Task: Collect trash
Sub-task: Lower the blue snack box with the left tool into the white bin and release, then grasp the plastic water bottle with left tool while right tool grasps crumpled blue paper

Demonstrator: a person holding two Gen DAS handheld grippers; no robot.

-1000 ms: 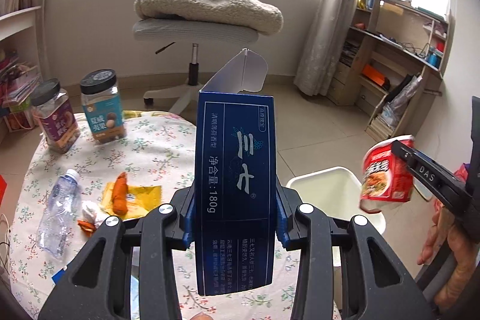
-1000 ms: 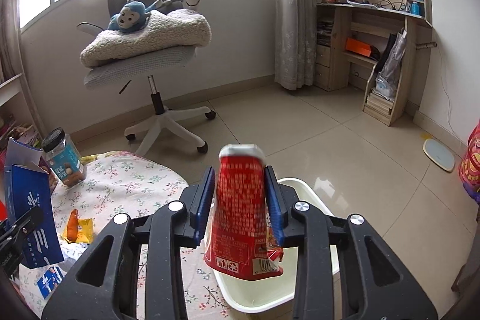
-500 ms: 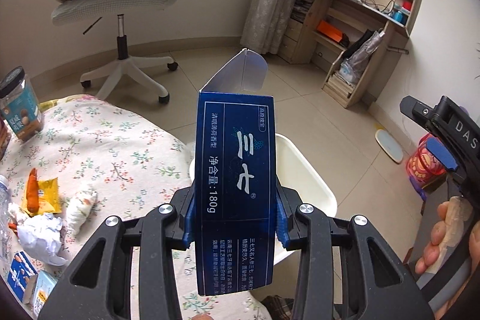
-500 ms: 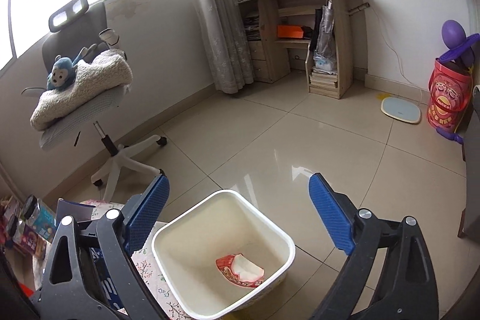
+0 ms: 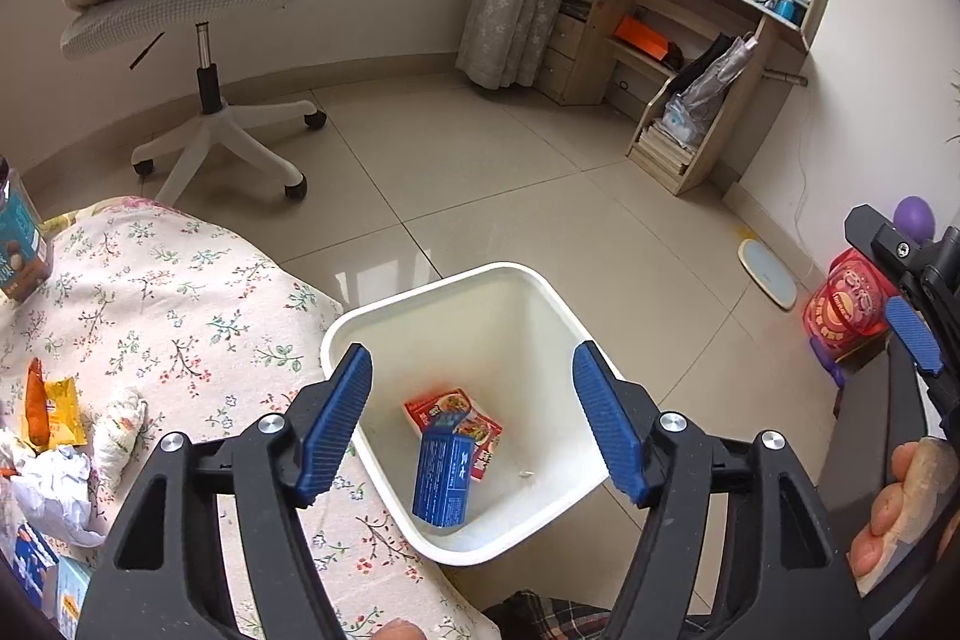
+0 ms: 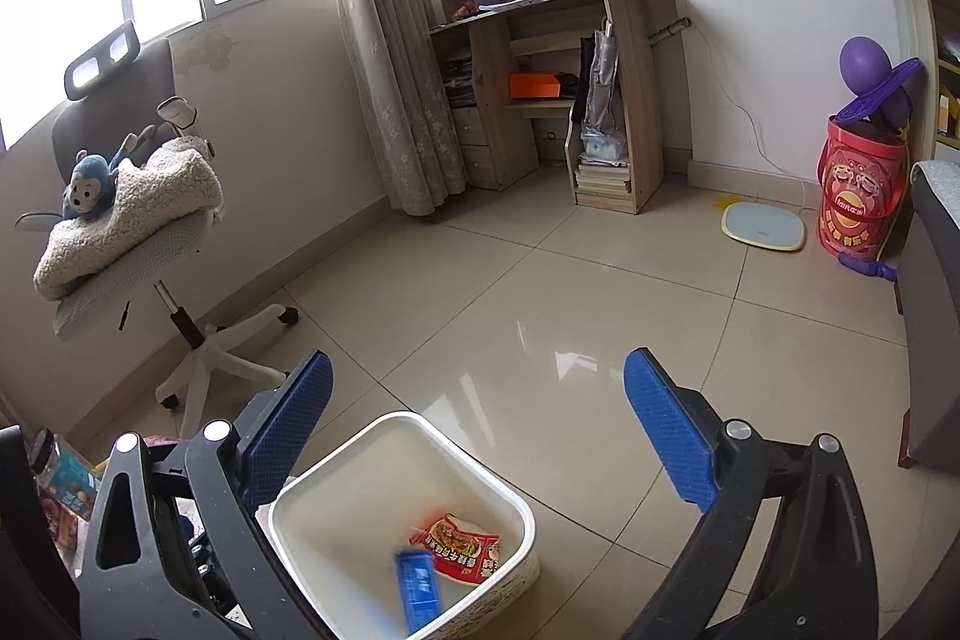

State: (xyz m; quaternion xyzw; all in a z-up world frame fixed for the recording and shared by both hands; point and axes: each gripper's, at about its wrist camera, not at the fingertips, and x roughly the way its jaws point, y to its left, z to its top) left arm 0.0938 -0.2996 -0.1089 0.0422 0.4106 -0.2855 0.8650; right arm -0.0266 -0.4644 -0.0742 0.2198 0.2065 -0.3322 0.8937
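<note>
A white trash bin point(image 5: 540, 292) stands on the floor beside the table; it also shows in the right wrist view point(image 6: 336, 478). Inside it lie a blue box point(image 5: 444, 478) and a red snack package point(image 5: 450, 409), both seen in the right wrist view too, the box point(image 6: 417, 586) and the package point(image 6: 462, 550). My left gripper point(image 5: 474, 418) is open and empty above the bin. My right gripper point(image 6: 480, 436) is open and empty above the bin's far side. More trash lies on the floral tablecloth point(image 5: 180, 292): crumpled paper point(image 5: 54, 490), a yellow wrapper point(image 5: 57, 412), a wadded tissue point(image 5: 123, 424).
A jar point(image 5: 18, 244) stands at the table's left edge. A swivel chair point(image 5: 210, 124) with a blanket and a plush monkey stands behind the table. A wooden desk point(image 6: 540, 58), a scale point(image 6: 762, 226) and a red bucket point(image 6: 858, 202) line the far wall.
My left gripper opened and the blue box fell into the bin, on top of the red package. Both grippers tilted further down toward the bin.
</note>
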